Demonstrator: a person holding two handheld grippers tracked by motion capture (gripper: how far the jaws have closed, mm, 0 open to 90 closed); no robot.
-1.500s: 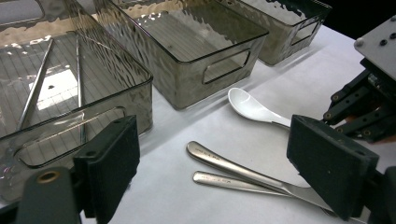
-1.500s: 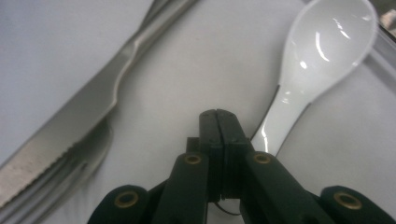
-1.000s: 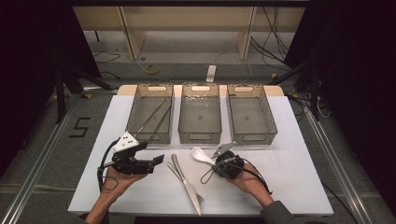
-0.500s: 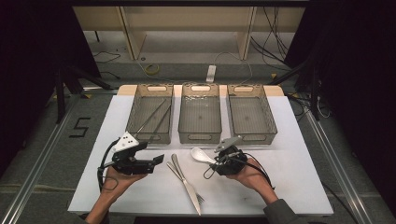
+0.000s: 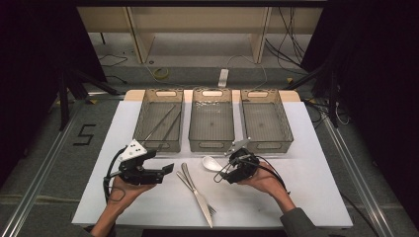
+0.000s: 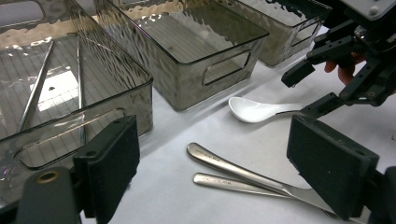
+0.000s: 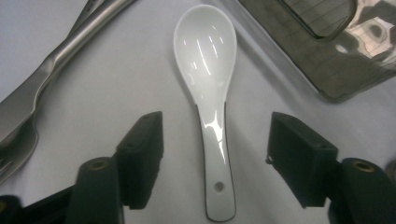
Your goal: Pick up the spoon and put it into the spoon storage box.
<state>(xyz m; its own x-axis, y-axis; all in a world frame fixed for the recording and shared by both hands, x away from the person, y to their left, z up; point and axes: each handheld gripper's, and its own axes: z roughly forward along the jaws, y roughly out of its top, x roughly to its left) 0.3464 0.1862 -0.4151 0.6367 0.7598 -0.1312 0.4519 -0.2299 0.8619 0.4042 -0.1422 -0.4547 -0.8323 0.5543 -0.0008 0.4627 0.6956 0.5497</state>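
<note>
white spoon [image 7: 208, 88] lying flat on white table [image 5: 316, 148], bowl up, just in front of middle bin [image 5: 212, 126]; handle lying between pads of right gripper [image 7: 215, 158], pads on either side & clear of it, no contact. jaws just been opening, now spread wide w/ handle in the gap. in high view right gripper [image 5: 223, 174] near table's front centre, tips pointing toward spoon [image 5: 211, 163]. left gripper [image 6: 212, 172] spread too, nothing btwn pads, held off to the left [image 5: 168, 170], aimed across table at fork and knife [image 6: 243, 175]. those two lying side by side, touching near handles, between the two grippers. spoon [image 6: 261, 110] just beyond them, apart. three smoky clear bins in a row at back; left bin [image 5: 159, 123] w/ thin rods [image 5: 160, 122] inside; right bin [image 5: 265, 121] beside middle one.
</note>
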